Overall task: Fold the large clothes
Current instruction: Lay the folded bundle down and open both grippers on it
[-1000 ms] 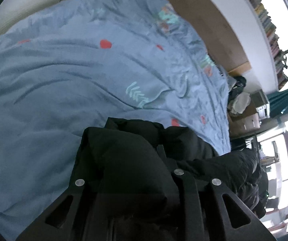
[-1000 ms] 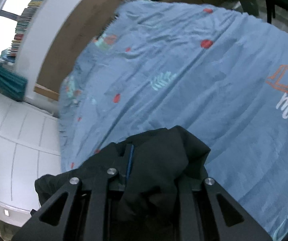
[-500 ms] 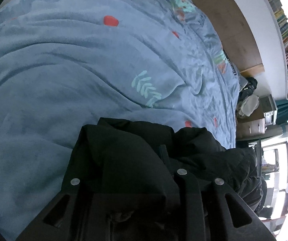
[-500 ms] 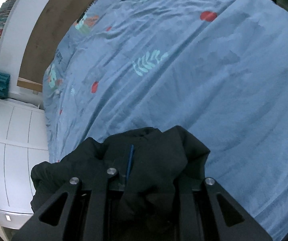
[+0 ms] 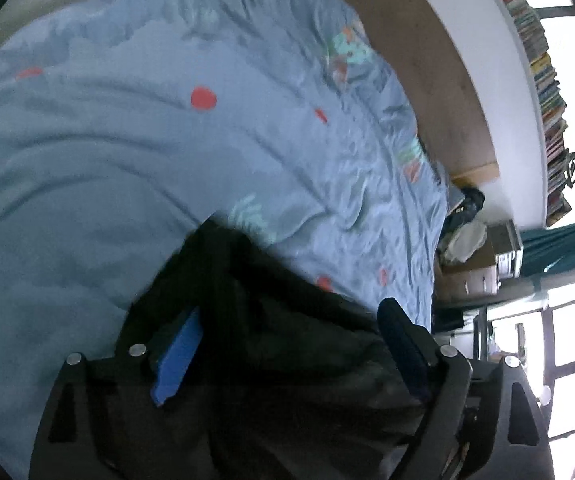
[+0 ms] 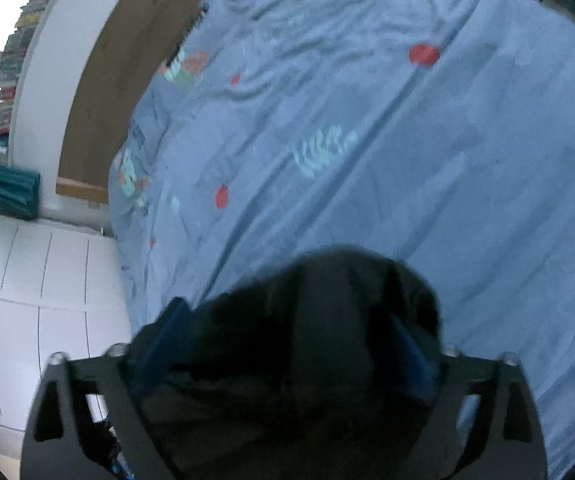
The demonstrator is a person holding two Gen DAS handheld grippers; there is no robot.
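A large black garment [image 5: 279,320] lies bunched on the blue patterned bedspread [image 5: 127,152], right in front of both cameras. My left gripper [image 5: 287,336] is open, its blue-padded fingers [image 5: 179,356] spread wide with the black cloth loose between them. In the right wrist view the same black garment [image 6: 327,320] fills the bottom middle. My right gripper [image 6: 287,332] is open too, its blue pads [image 6: 411,352] standing apart on either side of the cloth. Both now views are blurred.
The bedspread [image 6: 367,140] covers most of both views. A wooden headboard [image 5: 427,72] and a shelf of books [image 5: 543,60] lie beyond it. A cluttered bedside stand [image 5: 475,248] sits by bright windows. White panelled cupboards [image 6: 27,280] flank the bed.
Both grippers were shut on the black garment before; now both have opened and let the cloth go. The cloth sits lower between the spread fingers.
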